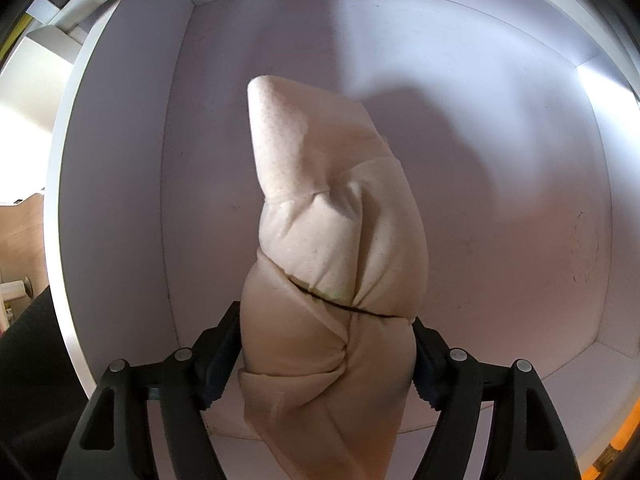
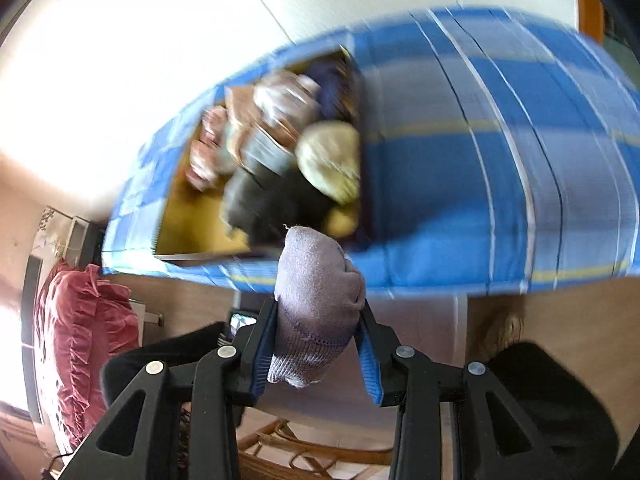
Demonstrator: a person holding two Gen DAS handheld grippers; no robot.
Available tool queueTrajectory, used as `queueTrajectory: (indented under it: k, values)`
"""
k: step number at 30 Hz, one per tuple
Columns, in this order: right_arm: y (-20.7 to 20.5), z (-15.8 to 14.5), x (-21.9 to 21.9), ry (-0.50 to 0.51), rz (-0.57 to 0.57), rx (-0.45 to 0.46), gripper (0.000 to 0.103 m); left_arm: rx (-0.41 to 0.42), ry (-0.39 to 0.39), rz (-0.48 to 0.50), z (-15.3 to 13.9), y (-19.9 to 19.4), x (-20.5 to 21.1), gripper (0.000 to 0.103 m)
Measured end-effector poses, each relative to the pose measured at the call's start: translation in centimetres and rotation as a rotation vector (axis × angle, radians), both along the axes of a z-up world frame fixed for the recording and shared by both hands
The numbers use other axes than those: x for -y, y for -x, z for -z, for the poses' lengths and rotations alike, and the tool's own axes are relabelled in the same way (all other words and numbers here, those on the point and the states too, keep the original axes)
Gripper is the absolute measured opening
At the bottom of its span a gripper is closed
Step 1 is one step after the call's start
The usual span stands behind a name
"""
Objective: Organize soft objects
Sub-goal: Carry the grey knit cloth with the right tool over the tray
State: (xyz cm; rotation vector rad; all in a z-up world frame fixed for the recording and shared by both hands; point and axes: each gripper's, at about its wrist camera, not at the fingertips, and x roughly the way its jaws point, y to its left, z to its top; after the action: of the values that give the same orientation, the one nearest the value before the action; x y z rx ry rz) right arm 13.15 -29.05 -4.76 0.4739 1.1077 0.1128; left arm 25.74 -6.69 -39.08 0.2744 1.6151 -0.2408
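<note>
A beige padded cushion [image 1: 320, 200] hangs folded between the jaws of my left gripper [image 1: 324, 320], whose pads press its two sides. It points down into a white bin [image 1: 120, 200] and the cushion's tip reaches towards the bin's floor. My right gripper [image 2: 319, 306] is shut on a rolled lilac-grey knit sock [image 2: 316, 272], which it holds in the air. Beyond and below it, an open cardboard box [image 2: 192, 232] on the bed holds several blurred soft items, among them a pale round bundle [image 2: 328, 160] and dark cloth [image 2: 256, 200].
The box sits on a bed with a blue plaid sheet [image 2: 460, 160], beside a white wall. A red ruffled cloth [image 2: 80, 340] lies at the left and a rattan chair [image 2: 300, 448] stands below. The white bin's walls surround the cushion on all sides.
</note>
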Motion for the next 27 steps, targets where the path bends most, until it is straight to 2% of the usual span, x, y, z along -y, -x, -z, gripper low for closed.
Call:
queueTrajectory:
  k: [7, 12, 13, 19, 27]
  values:
    - [-4.0, -3.8, -3.9, 0.028, -0.068, 0.065, 0.037, -0.001, 0.000, 0.006, 0.8, 0.5, 0.0, 0.075]
    - [-7.0, -4.5, -7.7, 0.054, -0.129, 0.074, 0.037, -0.001, 0.000, 0.010, 2.9, 1.7, 0.0, 0.075]
    - [-7.7, -4.6, -8.4, 0.055, -0.138, 0.072, 0.037, -0.001, 0.000, 0.011, 1.7, 1.0, -0.5, 0.075]
    - [-11.3, -3.5, -11.8, 0.062, -0.161, 0.047, 0.037, -0.002, 0.003, 0.006, 2.4, 1.6, -0.6, 0.075]
    - [-15.2, 0.0, -14.7, 0.093, -0.164, -0.023, 0.037, -0.006, 0.001, 0.001, 3.1, 2.6, -0.5, 0.077]
